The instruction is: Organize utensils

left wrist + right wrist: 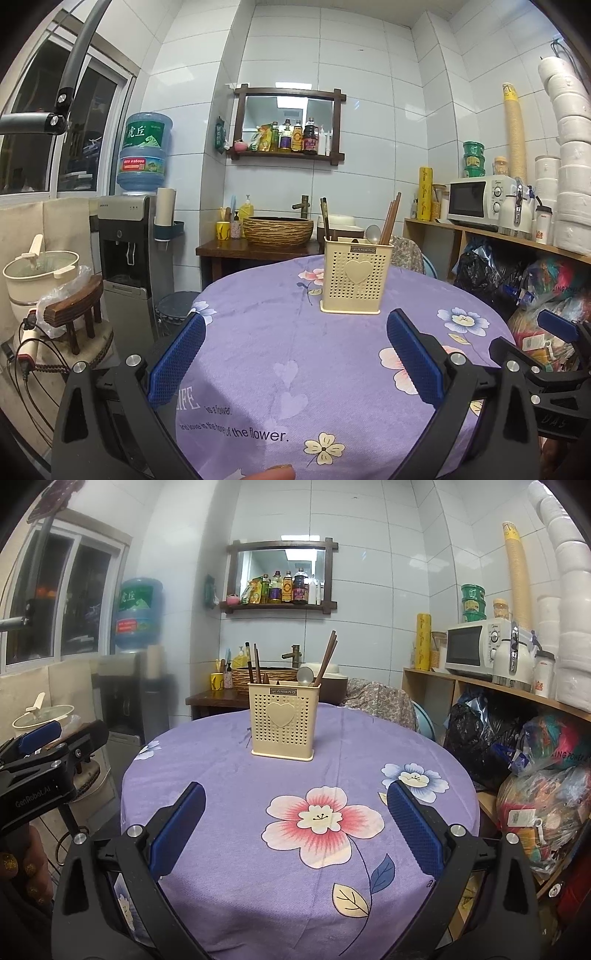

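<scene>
From the left wrist, the left gripper hangs with its jaws spread wide and empty over the purple tablecloth, and the cream utensil holder stands upright towards the table's far side, chopsticks and a spoon poking out of its top. From the right wrist, the right gripper is likewise spread and empty, the holder well ahead of it, the chopsticks with their long axis near vertical, leaning right. The sticks look light, stiff and likely slippery, so I would pinch one across its upper shaft; the perforated plastic holder seems light and may tip if nudged.
</scene>
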{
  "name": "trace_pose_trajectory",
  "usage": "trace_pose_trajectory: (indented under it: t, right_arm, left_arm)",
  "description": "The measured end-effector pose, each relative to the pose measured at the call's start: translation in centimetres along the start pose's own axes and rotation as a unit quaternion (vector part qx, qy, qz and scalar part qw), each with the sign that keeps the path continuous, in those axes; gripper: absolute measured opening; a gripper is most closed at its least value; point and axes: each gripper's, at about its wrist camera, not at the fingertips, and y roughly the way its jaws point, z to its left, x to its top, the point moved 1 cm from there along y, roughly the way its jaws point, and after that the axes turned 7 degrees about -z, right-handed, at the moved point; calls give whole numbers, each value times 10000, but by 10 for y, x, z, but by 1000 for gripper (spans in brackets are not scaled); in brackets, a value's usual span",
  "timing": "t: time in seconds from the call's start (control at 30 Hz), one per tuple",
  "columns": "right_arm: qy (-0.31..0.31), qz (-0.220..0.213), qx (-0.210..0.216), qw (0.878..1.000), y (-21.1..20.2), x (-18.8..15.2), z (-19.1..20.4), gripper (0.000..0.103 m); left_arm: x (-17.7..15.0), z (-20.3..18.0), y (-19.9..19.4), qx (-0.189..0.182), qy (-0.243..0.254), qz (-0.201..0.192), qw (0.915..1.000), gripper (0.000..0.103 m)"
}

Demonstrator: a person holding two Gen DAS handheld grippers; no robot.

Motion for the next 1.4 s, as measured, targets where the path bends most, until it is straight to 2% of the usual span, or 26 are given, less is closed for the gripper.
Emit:
trace_pose_trajectory:
  t: [1.4]
  right_arm:
    - [-4,11,20,10000,1,2,1,97]
  left_arm:
    - [4,-2,-1,148,-29,-24,9999,98]
